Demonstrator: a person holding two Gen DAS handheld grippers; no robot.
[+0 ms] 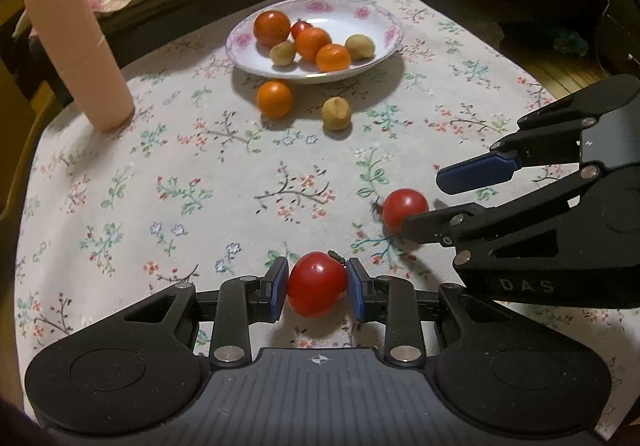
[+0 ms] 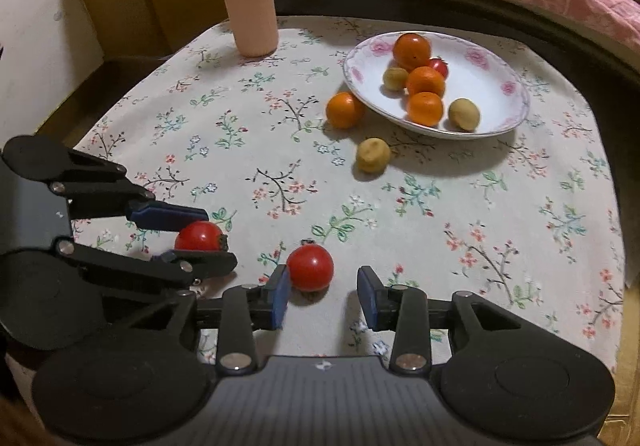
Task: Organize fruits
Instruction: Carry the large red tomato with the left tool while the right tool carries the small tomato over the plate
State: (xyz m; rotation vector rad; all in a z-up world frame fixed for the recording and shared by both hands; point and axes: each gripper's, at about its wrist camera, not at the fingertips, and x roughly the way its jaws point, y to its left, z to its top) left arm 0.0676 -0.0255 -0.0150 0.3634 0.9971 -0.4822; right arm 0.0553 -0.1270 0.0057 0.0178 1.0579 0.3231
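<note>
Left wrist view looks across a round table under a flowered tablecloth (image 1: 180, 173). Biggest on it is a tall peach-pink ribbed cylinder (image 1: 78, 49) standing upright at the far left. Next is a white plate (image 1: 372, 21) with pink roses on its rim, set toward the far side and holding three orange fruits, two tan-yellow ones and a small red one partly hidden behind them. Just beside the plate's near rim, on the cloth, sits a loose orange fruit (image 1: 274, 98), and near it a loose tan fruit (image 1: 337, 113), the two apart from each other.

Smallest are two glossy red tomatoes at the near side. One tomato (image 1: 317, 284) sits between the blue pads of the left gripper (image 1: 317, 286); both pads touch its sides, its dark stem showing at the upper right. The jaws are narrowed to the tomato's width, clamped on it, low over the cloth and level.

The second tomato (image 2: 310, 268) lies on the cloth with its stem upward. The right gripper (image 2: 324, 296) is spread wider than that tomato: its left pad touches or nearly touches the fruit, while the right pad stands clear, so nothing is gripped. From the left wrist view this gripper comes in from the right, tilted on its side, one finger above the other.
</note>
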